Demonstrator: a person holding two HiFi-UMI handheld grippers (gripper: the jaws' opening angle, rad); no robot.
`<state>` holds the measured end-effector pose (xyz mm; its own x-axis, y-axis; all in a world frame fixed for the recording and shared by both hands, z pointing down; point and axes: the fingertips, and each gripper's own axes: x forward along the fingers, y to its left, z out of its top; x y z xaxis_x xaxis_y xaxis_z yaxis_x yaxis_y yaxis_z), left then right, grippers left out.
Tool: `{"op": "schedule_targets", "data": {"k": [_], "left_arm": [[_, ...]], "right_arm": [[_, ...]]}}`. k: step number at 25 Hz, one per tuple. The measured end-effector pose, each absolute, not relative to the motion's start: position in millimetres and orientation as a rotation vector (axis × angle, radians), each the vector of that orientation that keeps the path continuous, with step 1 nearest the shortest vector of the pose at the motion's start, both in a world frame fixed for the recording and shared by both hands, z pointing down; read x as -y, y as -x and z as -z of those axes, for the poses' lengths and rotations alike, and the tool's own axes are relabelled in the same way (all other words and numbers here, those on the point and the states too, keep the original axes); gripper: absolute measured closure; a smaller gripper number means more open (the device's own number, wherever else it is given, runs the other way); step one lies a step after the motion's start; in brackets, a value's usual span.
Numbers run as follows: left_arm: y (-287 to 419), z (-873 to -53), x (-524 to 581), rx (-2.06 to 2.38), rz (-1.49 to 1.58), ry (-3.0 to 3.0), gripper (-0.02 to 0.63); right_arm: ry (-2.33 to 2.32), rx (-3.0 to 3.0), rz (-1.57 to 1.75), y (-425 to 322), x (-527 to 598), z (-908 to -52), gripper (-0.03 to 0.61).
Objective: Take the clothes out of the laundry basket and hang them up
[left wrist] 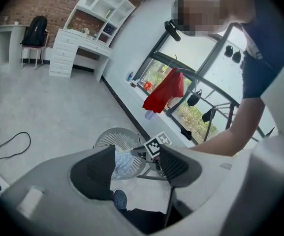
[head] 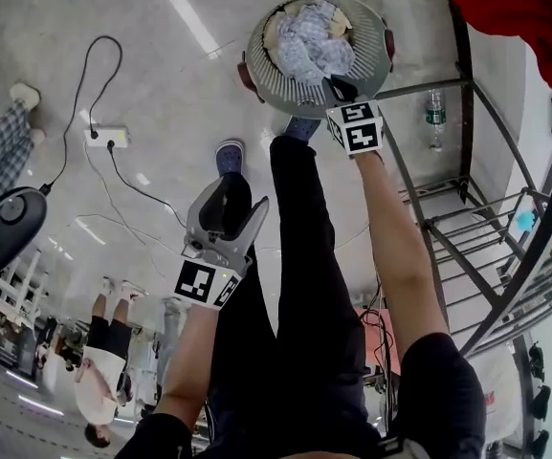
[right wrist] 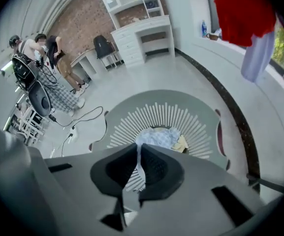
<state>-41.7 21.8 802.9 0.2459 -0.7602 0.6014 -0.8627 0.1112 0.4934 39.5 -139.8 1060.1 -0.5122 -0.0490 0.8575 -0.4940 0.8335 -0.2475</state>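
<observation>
The round grey laundry basket [head: 371,65] stands on the floor in front of the person's feet, with a crumpled light blue checked garment [head: 311,38] inside it. My right gripper [head: 340,88] reaches down over the basket's near rim. In the right gripper view its jaws [right wrist: 138,154] are shut on a thin fold of that garment [right wrist: 157,136], which trails up from the basket [right wrist: 191,114]. My left gripper [head: 230,207] is held back above the person's left leg. It is open [left wrist: 137,165] with nothing between its fingers.
A metal clothes rack [head: 476,208] stands to the right with a red garment [head: 529,8] hanging on it. A water bottle [head: 435,113] stands by the rack's foot. A power strip [head: 106,138] with cables lies on the floor at left. People stand farther left.
</observation>
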Motion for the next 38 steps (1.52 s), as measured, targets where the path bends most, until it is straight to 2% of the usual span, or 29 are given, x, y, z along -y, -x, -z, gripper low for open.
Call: {"op": "schedule_targets", "data": {"k": [14,26,38], "left_arm": [[73,-700,-13,1.468,-0.192,-1.912,0.344],[71,-593,-4,1.384,-0.241,-2.142,0.344],[64,-509,-11,1.391,-0.182,-2.22,0.344]], "right_arm": [[-0.707,2.231,-0.511,-66,126,-807,0.556],[-0.886,2.413,-0.427,-72,91,-588,0.555],[-0.972,2.54,-0.205,-99,42,-431,0.555]]}}
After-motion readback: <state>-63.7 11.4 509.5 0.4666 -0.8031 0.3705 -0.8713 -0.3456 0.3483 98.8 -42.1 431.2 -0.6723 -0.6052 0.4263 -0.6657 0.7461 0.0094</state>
